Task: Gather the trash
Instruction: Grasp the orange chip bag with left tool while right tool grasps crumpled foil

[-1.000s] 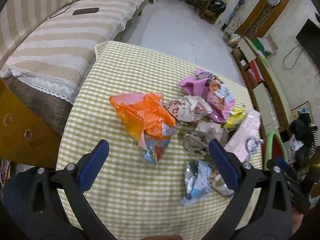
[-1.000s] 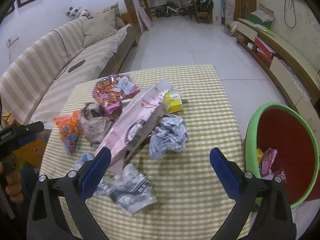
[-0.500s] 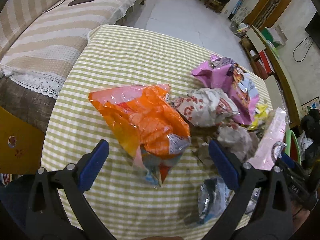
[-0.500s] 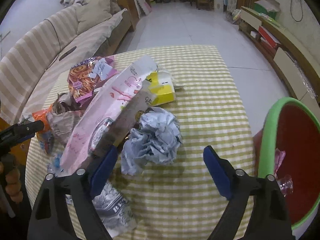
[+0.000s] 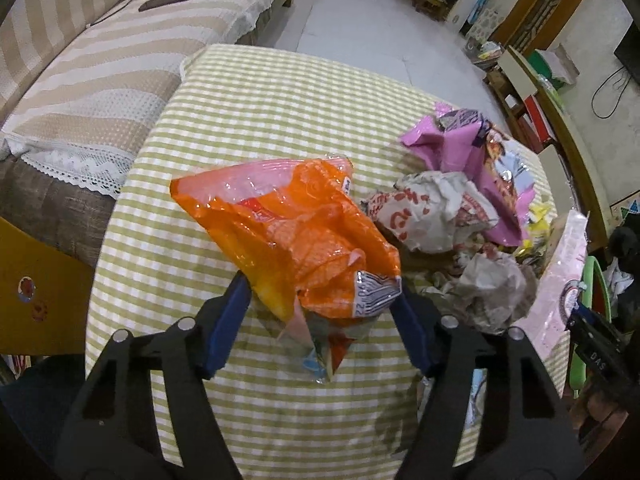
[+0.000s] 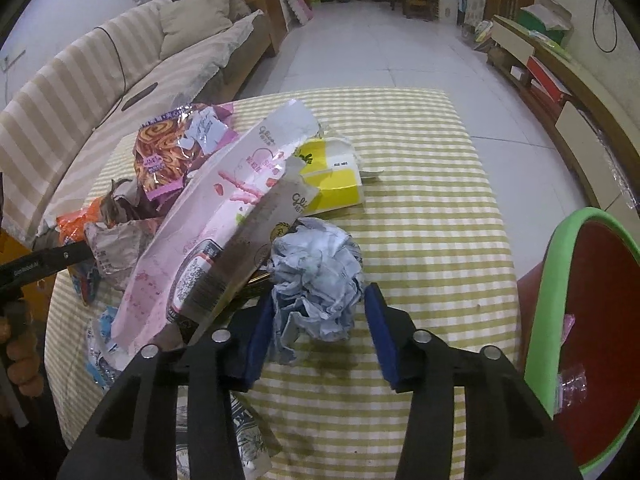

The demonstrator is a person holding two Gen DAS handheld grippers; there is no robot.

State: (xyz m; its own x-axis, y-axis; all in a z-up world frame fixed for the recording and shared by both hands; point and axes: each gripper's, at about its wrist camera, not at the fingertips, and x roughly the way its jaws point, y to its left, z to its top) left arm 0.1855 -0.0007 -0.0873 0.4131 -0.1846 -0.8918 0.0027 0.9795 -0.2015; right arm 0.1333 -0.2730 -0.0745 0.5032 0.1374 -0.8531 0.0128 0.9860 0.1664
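A green-checked table point(image 5: 248, 112) carries a heap of trash. An orange snack bag point(image 5: 288, 232) lies between the blue pads of my left gripper point(image 5: 320, 286). Its jaws are closing; the pads reach the bag's lower edges, and the bag does not look squeezed. My right gripper point(image 6: 319, 296) is closing on a crumpled pale blue paper ball point(image 6: 316, 264), and its pads press the ball's sides. A red bin with a green rim point(image 6: 560, 260) stands right of the table with a few wrappers inside.
Beside the ball lie a long pink packet point(image 6: 208, 220), a yellow box point(image 6: 332, 184), a purple snack bag point(image 6: 172, 148) and brown crumpled paper point(image 6: 112, 248). White-and-red crumpled paper point(image 5: 432, 212) sits right of the orange bag. A striped sofa point(image 5: 100, 60) runs along the left.
Both grippers came down closer to the table. The left jaws narrowed around the orange bag. The right jaws narrowed onto the paper ball and pushed its left side in.
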